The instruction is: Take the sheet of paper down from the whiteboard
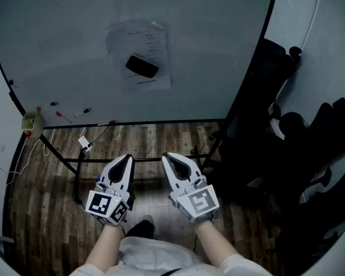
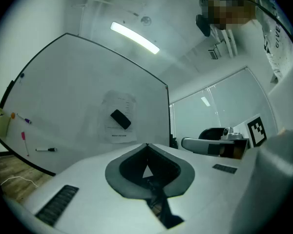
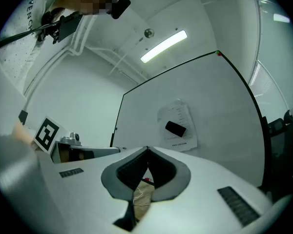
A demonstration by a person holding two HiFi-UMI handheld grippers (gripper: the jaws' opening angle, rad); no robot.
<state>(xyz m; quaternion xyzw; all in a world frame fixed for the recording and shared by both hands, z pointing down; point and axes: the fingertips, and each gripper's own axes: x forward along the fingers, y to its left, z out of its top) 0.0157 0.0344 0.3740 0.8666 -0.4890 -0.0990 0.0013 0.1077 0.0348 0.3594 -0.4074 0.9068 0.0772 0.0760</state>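
Observation:
A sheet of paper (image 1: 152, 39) hangs on the whiteboard (image 1: 218, 45), pinned by a black eraser (image 1: 142, 66) lying across its middle. The same paper (image 2: 118, 130) and eraser (image 2: 120, 119) show ahead in the left gripper view, and the paper (image 3: 183, 133) with its eraser (image 3: 175, 128) in the right gripper view. My left gripper (image 1: 128, 156) and right gripper (image 1: 166, 156) are held side by side well short of the board, over the floor. Both are shut with nothing between the jaws, tips meeting at the left gripper (image 2: 147, 144) and the right gripper (image 3: 147, 148).
Markers (image 1: 83, 112) lie on the whiteboard's tray at the lower left, by a small box (image 1: 30, 122). A white cable and plug (image 1: 84, 143) lie on the wood floor under the board's black frame (image 1: 138, 160). Dark office chairs (image 1: 310, 148) crowd the right side.

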